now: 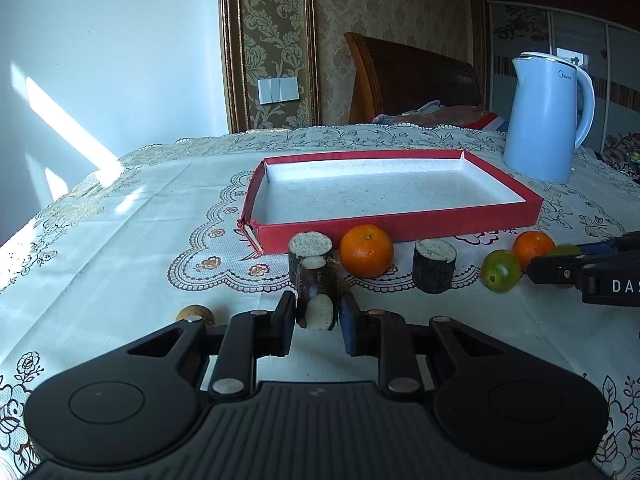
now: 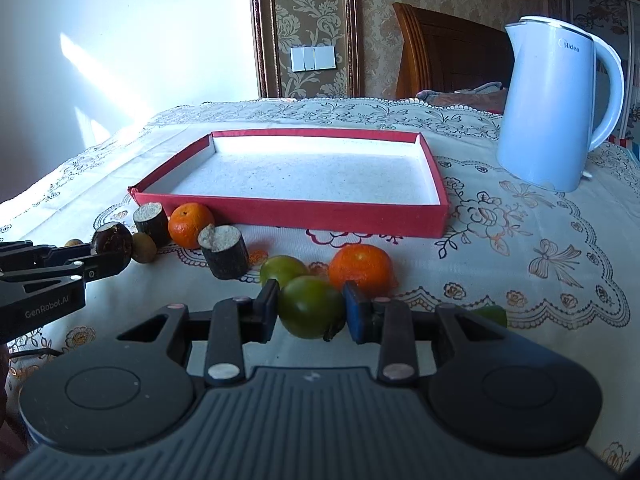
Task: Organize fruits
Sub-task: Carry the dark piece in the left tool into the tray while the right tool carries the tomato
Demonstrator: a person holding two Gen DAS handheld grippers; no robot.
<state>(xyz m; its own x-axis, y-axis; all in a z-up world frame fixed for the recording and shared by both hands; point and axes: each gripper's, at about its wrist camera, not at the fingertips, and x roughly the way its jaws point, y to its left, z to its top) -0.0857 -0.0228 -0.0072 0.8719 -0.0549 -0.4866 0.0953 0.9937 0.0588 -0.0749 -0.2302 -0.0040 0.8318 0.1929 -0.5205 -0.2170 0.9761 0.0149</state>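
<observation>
A red tray [image 1: 400, 228] [image 2: 288, 216] with a white floor lies on the tablecloth, nothing in it. In front of it lie two oranges [image 1: 366, 251] [image 1: 533, 245], sugarcane stubs [image 1: 434, 266] [image 1: 310, 245] and green fruits [image 1: 500, 271] [image 2: 283, 270]. My left gripper [image 1: 316, 320] is shut on a dark sugarcane piece [image 1: 317, 298]; it also shows in the right wrist view [image 2: 112, 242]. My right gripper [image 2: 310, 312] is shut on a green tomato [image 2: 310, 312], with an orange [image 2: 360, 266] just behind it.
A pale blue kettle [image 1: 546, 120] [image 2: 560, 108] stands at the back right of the table. A small brown fruit [image 1: 195, 314] lies left of my left gripper, another [image 2: 143, 248] by the stubs. A bed headboard [image 1: 408, 80] is behind the table.
</observation>
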